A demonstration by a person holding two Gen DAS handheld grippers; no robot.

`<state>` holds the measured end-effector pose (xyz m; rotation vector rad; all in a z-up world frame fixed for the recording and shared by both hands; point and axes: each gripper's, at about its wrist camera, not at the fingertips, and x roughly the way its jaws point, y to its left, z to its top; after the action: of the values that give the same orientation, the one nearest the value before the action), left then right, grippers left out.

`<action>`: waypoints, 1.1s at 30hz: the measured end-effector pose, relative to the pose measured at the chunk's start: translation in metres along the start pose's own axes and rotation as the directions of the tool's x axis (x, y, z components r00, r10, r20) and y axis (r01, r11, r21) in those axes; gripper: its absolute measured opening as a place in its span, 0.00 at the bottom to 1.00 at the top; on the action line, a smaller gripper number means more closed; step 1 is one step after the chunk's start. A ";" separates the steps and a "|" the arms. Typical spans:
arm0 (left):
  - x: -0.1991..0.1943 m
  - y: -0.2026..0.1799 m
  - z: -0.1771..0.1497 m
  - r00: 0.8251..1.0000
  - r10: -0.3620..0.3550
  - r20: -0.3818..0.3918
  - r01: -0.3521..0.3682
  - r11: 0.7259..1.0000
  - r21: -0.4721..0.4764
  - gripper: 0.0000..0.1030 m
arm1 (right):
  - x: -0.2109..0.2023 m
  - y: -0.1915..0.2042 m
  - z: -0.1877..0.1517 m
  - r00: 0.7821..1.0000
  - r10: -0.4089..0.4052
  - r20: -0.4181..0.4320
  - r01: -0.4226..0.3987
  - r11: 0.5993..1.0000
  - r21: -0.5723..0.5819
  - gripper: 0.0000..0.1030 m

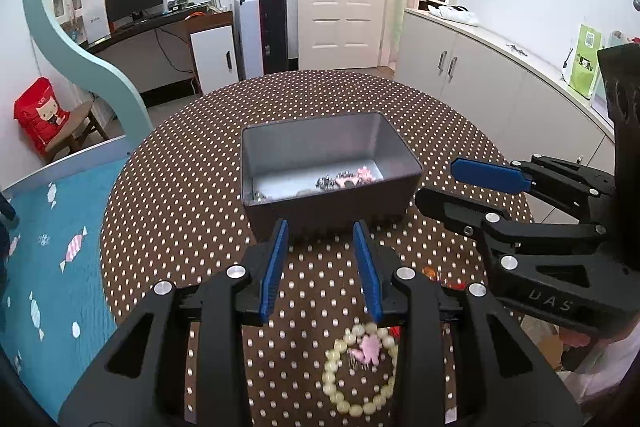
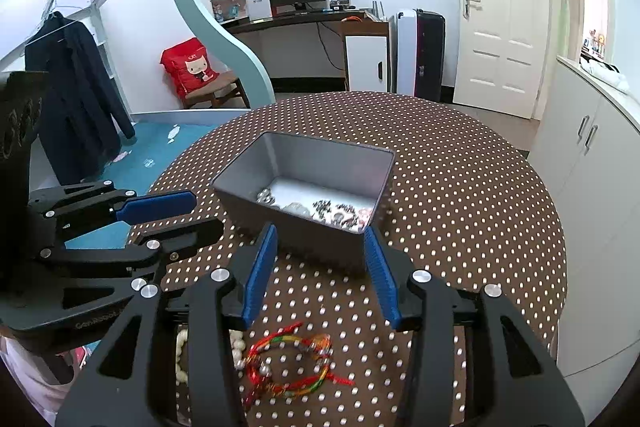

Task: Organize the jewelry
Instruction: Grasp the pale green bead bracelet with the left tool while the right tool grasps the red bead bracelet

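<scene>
A grey metal box stands on the round table with the brown dotted cloth. Silver and pink jewelry pieces lie in its bottom. My left gripper hangs open just in front of the box, with nothing between its blue pads. Below it a pale bead bracelet with a pink charm lies on the cloth. My right gripper is open too, at the box's near wall. A red and multicoloured string bracelet lies under it.
A bed with a blue cover borders the table's left side. White cabinets run along the right. A chair with a red bag stands beyond the bed. A sleeve shows behind each gripper.
</scene>
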<state>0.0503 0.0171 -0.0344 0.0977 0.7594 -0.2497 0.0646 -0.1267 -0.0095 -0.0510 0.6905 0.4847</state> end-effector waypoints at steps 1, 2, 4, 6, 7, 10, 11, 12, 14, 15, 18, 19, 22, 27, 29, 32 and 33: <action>-0.002 -0.001 -0.004 1.000 0.002 0.002 -0.002 1.000 -0.001 0.34 | -0.002 0.002 -0.003 1.000 0.001 0.001 -0.001 1.000 -0.004 0.43; -0.004 -0.001 -0.007 1.000 0.005 0.003 -0.005 1.000 -0.002 0.35 | -0.003 0.003 -0.006 1.000 0.001 0.002 -0.001 1.000 -0.007 0.44; -0.007 -0.004 -0.013 1.000 0.013 0.007 -0.013 1.000 0.000 0.37 | -0.005 0.007 -0.010 1.000 0.001 0.006 -0.001 1.000 -0.015 0.46; -0.011 -0.005 -0.022 1.000 0.016 0.013 -0.016 1.000 -0.001 0.37 | -0.007 0.010 -0.014 1.000 -0.001 0.007 0.001 1.000 -0.022 0.48; -0.012 -0.006 -0.025 1.000 0.018 0.013 -0.018 1.000 -0.003 0.37 | -0.009 0.012 -0.018 1.000 -0.003 0.006 0.003 1.000 -0.029 0.48; -0.014 -0.008 -0.035 1.000 0.020 0.010 -0.020 1.000 0.001 0.41 | -0.012 0.017 -0.029 1.000 -0.008 0.007 0.008 0.999 -0.035 0.49; -0.015 -0.008 -0.040 1.000 0.020 0.009 -0.021 1.000 0.001 0.43 | -0.013 0.018 -0.032 1.000 -0.009 0.007 0.009 0.999 -0.034 0.49; -0.016 -0.008 -0.044 1.000 0.021 0.008 -0.021 1.000 0.002 0.44 | -0.014 0.019 -0.035 1.000 -0.010 0.005 0.010 0.999 -0.035 0.50; -0.014 -0.008 -0.054 1.000 0.028 -0.005 -0.028 1.000 0.001 0.44 | -0.015 0.022 -0.044 1.000 -0.013 -0.005 0.012 0.999 -0.035 0.50; -0.013 -0.007 -0.057 0.999 0.030 -0.013 -0.030 1.000 -0.001 0.44 | -0.014 0.023 -0.048 1.000 -0.009 -0.014 0.009 0.999 -0.033 0.50; -0.008 -0.002 -0.073 0.998 0.038 -0.049 -0.039 0.999 -0.018 0.44 | -0.010 0.028 -0.063 0.999 -0.015 -0.052 0.013 0.999 -0.044 0.50; -0.006 0.001 -0.076 0.998 0.038 -0.054 -0.039 0.999 -0.020 0.44 | -0.008 0.029 -0.067 0.998 -0.016 -0.064 0.013 0.999 -0.046 0.50; -0.001 0.002 -0.090 0.995 0.043 -0.086 -0.046 0.999 -0.025 0.43 | -0.001 0.033 -0.079 0.995 -0.017 -0.100 0.012 0.999 -0.049 0.50; 0.007 0.004 -0.101 0.993 0.039 -0.113 -0.042 0.999 -0.029 0.43 | 0.002 0.038 -0.088 0.991 -0.033 -0.129 0.025 0.998 -0.064 0.50; 0.010 0.003 -0.102 0.993 0.033 -0.115 -0.036 0.999 -0.026 0.39 | 0.002 0.039 -0.091 0.990 -0.037 -0.136 0.027 0.997 -0.069 0.50; 0.011 0.003 -0.099 0.990 0.074 -0.116 -0.078 0.997 -0.029 0.20 | 0.003 0.040 -0.096 0.988 -0.053 -0.146 0.041 0.996 -0.083 0.48; 0.012 0.005 -0.099 0.989 0.090 -0.118 -0.095 0.995 -0.032 0.17 | 0.005 0.040 -0.097 0.987 -0.059 -0.150 0.046 0.995 -0.089 0.43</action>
<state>-0.0058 0.0369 -0.1143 0.1126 0.8724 -0.1423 -0.0084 -0.1092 -0.0833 -0.1877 0.8164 0.4622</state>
